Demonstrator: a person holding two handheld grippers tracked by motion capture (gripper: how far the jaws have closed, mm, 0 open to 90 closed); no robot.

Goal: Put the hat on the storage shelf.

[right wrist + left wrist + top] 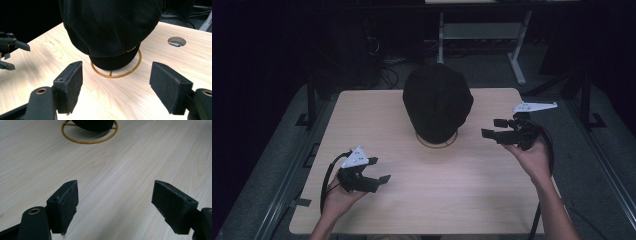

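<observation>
A black cap (437, 100) rests on a gold wire stand (437, 142) in the middle of the light wooden table (422, 200). My right gripper (491, 128) is open, held just right of the cap and aimed at it; in the right gripper view the cap (110, 27) and the stand's ring (116, 72) lie close ahead between its jaws. My left gripper (379, 170) is open, low over the table's front left, with nothing between its jaws. The stand's ring (88, 133) is ahead in the left gripper view.
A round cable hole (176, 41) is cut in the table beyond the cap. Dark floor with cables (387, 65) and a white desk frame (517, 55) lie behind the table. The left gripper (10, 51) appears at the far left of the right gripper view.
</observation>
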